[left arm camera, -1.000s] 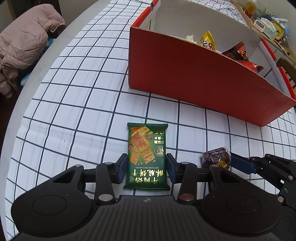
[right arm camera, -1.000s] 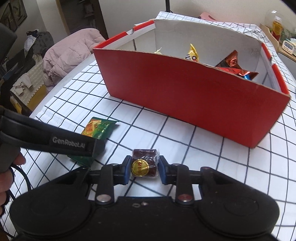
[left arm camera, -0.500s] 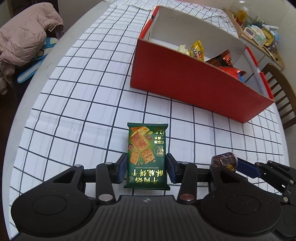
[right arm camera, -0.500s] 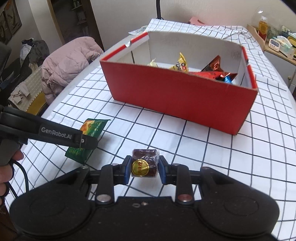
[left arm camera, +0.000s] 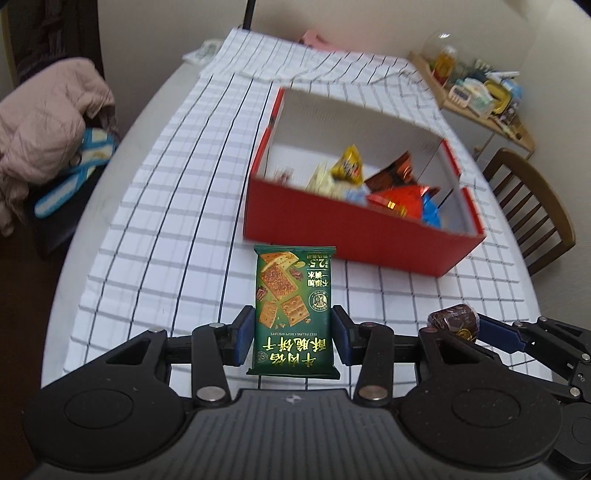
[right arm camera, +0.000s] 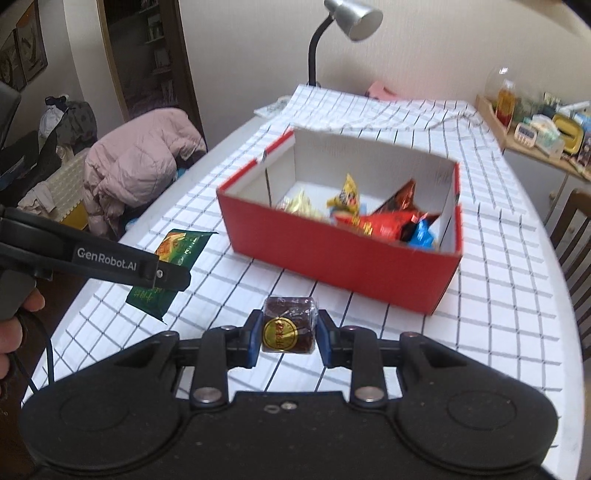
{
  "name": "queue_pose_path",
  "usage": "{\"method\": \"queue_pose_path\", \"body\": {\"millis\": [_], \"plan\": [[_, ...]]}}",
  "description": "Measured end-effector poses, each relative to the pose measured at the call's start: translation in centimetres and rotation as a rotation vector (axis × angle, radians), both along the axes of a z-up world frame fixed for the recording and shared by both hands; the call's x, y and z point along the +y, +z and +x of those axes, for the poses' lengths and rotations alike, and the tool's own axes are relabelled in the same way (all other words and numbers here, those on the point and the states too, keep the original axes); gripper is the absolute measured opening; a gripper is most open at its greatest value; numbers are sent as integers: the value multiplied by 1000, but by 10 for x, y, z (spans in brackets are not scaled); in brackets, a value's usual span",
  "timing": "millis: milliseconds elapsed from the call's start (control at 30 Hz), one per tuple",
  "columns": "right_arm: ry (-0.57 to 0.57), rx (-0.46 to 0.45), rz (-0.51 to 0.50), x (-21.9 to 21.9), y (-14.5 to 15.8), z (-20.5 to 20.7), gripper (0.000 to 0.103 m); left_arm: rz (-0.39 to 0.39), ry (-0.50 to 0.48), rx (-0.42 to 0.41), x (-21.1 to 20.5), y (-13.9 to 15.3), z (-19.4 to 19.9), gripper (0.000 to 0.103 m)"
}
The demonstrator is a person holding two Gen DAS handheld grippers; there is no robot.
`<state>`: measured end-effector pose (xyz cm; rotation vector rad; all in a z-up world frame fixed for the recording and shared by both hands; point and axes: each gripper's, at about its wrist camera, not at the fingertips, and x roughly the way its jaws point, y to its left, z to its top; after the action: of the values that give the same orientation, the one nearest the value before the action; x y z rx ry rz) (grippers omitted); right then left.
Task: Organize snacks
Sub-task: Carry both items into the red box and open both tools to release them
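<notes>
My left gripper is shut on a green biscuit packet, held above the checked tablecloth. In the right wrist view that packet sticks out past the left gripper's black arm. The right gripper is shut on a small dark brown wrapped sweet with a gold label; the sweet also shows at the right of the left wrist view. Ahead stands an open red box holding several wrapped snacks. Both grippers hang in front of its near wall.
A wooden chair stands at the table's right side. A pink jacket lies on a seat to the left. A desk lamp rises behind the table, and a cluttered shelf sits at the far right. A hand grips the left handle.
Both grippers have risen with their snacks still held. The red box now looks smaller and farther below, and its inside is in fuller view.
</notes>
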<state>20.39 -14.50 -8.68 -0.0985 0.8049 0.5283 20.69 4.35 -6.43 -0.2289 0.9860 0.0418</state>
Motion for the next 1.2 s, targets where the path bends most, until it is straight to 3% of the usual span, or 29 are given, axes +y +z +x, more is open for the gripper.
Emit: {"method": "queue_pose_path", "body": {"millis": [333, 700, 933, 1200], "plan": [[-32, -100, -6, -5, 35, 21, 29, 42, -34, -84, -4, 36, 28, 43], [-80, -125, -11, -8, 47, 76, 29, 93, -46, -132, -10, 56, 76, 43], [-84, -103, -30, -5, 36, 117, 29, 93, -54, -115, -11, 51, 116, 43], [-89, -41, -48, -2, 11, 162, 29, 94, -52, -42, -11, 22, 164, 43]]}}
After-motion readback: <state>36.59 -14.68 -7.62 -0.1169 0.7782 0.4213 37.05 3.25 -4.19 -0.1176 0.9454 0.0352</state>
